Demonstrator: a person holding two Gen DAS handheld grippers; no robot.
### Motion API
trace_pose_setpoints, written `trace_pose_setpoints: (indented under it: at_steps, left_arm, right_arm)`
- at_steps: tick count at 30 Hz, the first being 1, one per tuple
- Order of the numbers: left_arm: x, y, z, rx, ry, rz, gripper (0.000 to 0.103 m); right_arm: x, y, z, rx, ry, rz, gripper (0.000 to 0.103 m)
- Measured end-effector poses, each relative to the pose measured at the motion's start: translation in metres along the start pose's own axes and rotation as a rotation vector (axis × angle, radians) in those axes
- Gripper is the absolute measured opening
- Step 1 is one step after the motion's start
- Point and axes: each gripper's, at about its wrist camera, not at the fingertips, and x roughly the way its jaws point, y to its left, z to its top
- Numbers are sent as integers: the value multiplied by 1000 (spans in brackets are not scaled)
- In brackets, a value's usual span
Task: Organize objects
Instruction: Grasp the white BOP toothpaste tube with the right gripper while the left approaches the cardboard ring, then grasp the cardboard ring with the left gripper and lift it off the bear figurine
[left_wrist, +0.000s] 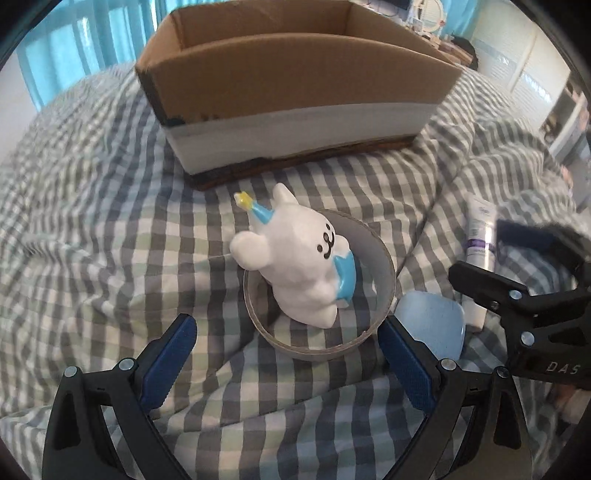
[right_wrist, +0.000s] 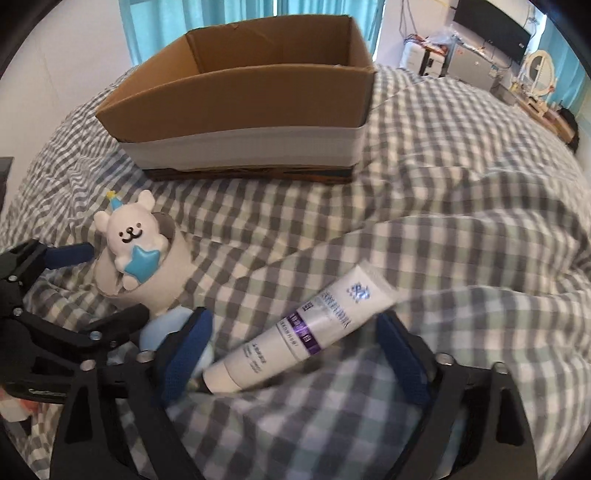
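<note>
A white bear figure (left_wrist: 295, 258) with a blue star sits inside a cardboard tape ring (left_wrist: 384, 273) on the checked bed cover. My left gripper (left_wrist: 288, 332) is open, its blue pads at either side of the ring's near edge. A white tube (right_wrist: 299, 332) with a purple band lies between the open fingers of my right gripper (right_wrist: 295, 328). The tube also shows in the left wrist view (left_wrist: 480, 236). The bear (right_wrist: 129, 236) and ring (right_wrist: 166, 273) also show at the left of the right wrist view. A pale blue object (left_wrist: 432, 321) lies between the ring and the tube.
An open cardboard box (left_wrist: 295, 96) with a white band stands behind the objects, also seen from the right wrist (right_wrist: 243, 107). The grey checked cover (right_wrist: 443, 206) is rumpled. Furniture and a mirror stand far right (right_wrist: 535, 70).
</note>
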Motion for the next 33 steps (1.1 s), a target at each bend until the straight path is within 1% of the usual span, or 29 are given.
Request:
trace_pose_setpoints:
  at_steps: [2, 4, 6, 7, 8, 9, 14, 17, 19, 20, 21, 27, 32, 33]
  left_arm:
    - [2, 5, 1, -32, 5, -41, 101]
    - [3, 8, 2, -52, 2, -67, 101]
    - [6, 7, 2, -53, 3, -77, 101]
    - [7, 5, 3, -51, 5, -77, 101]
    - [9, 3, 4, -47, 7, -75, 101]
    - [10, 1, 4, -41, 7, -72, 101]
    - [16, -5, 6, -44, 10, -80, 101]
    - [15, -9, 5, -40, -12, -72, 100]
    - [12, -13, 2, -23, -27, -83, 92]
    - [9, -15, -1, -13, -33, -95, 83]
    - [7, -17, -2, -6, -36, -102, 81]
    - [-18, -30, -21, 17, -86, -51, 81]
    - [-37, -21, -26, 10, -127, -12, 80]
    - [-39, -11, -20, 6, -130, -4, 80]
  right_arm:
    - [2, -1, 3, 20, -7, 25, 78]
    - [5, 0, 4, 23, -9, 37, 72]
    - [8, 2, 5, 14, 1, 31, 56]
    - [10, 2, 5, 8, 9, 19, 51]
    - [12, 3, 4, 6, 17, 8, 41]
    - [13, 2, 4, 10, 18, 6, 38]
    - [6, -2, 2, 23, -3, 8, 34]
    - [-3, -4, -1, 34, -30, -1, 33]
    - [-8, -5, -3, 41, -44, -2, 33]
    - [-11, -6, -4, 44, -51, -1, 33]
    - [-13, -7, -5, 44, -55, -1, 33]
    - [-32, -7, -14, 26, -104, -14, 32]
    - [-55, -11, -24, 23, -142, -14, 31]
    - [-58, -11, -24, 23, -149, -17, 30]
